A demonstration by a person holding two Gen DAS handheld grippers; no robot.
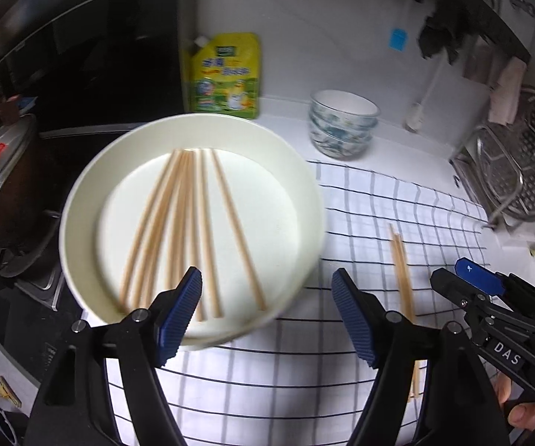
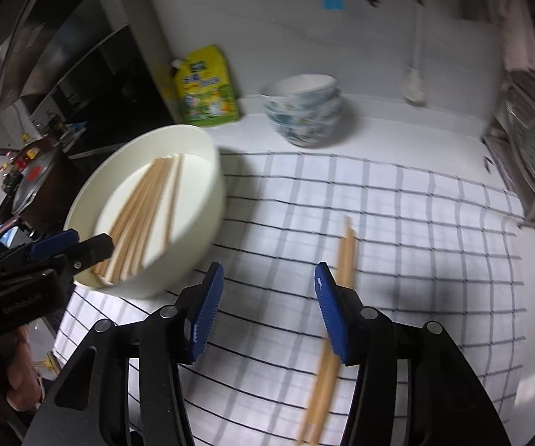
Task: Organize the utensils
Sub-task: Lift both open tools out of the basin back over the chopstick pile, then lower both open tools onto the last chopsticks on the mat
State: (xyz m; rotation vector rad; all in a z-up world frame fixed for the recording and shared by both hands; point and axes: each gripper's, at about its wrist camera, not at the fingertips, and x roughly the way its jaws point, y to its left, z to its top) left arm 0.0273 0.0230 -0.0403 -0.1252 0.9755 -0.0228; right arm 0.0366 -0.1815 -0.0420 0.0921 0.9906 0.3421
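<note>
Blue ribbed pads of the left gripper [image 1: 267,290] are standing spread and empty over the near rim of the white basin [image 1: 81,200], where several chopsticks [image 1: 193,223] are lying fanned, their long axes running from the near rim toward the far wall. Beside it, the right gripper [image 2: 269,286] is likewise hanging spread with nothing between its pads, just left of a loose pair of chopsticks [image 2: 345,252] lying on the checked cloth [image 2: 416,230], pointing away toward the stacked bowls [image 2: 304,111]. These sticks are looking light, stiff and smooth, likely rolling easily, so pinching both across the middle seems safest.
</note>
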